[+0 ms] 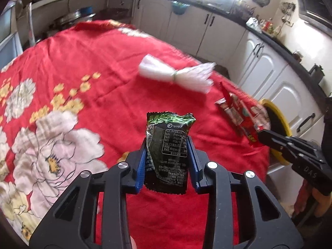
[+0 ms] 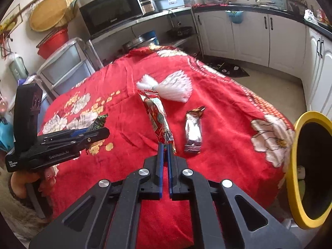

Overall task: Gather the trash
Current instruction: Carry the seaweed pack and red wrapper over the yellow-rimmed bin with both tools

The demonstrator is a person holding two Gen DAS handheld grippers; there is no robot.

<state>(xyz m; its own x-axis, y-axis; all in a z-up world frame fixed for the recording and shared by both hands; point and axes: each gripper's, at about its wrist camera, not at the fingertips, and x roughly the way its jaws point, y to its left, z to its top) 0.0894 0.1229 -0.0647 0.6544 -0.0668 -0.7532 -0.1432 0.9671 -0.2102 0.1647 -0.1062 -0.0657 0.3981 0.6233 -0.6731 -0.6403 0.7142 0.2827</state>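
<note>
My left gripper (image 1: 167, 143) is shut on a black and green snack wrapper (image 1: 168, 145), which stands upright between the blue pads above the red cloth. In the right wrist view that gripper (image 2: 91, 129) shows at the left with the wrapper's green end (image 2: 99, 121) sticking out. My right gripper (image 2: 165, 145) is shut on the end of a long red wrapper (image 2: 157, 116), lifted off the cloth; the left wrist view shows this red wrapper (image 1: 242, 116) too. A dark silver-faced wrapper (image 2: 194, 130) lies on the cloth beside it. White foam netting (image 2: 170, 86) lies farther back.
A red floral cloth (image 2: 124, 83) covers the table. A bin with a yellow rim (image 2: 294, 166) stands off the table's right edge. White cabinets (image 2: 249, 35) line the far wall, and a microwave (image 2: 110, 10) sits on a shelf at the back left.
</note>
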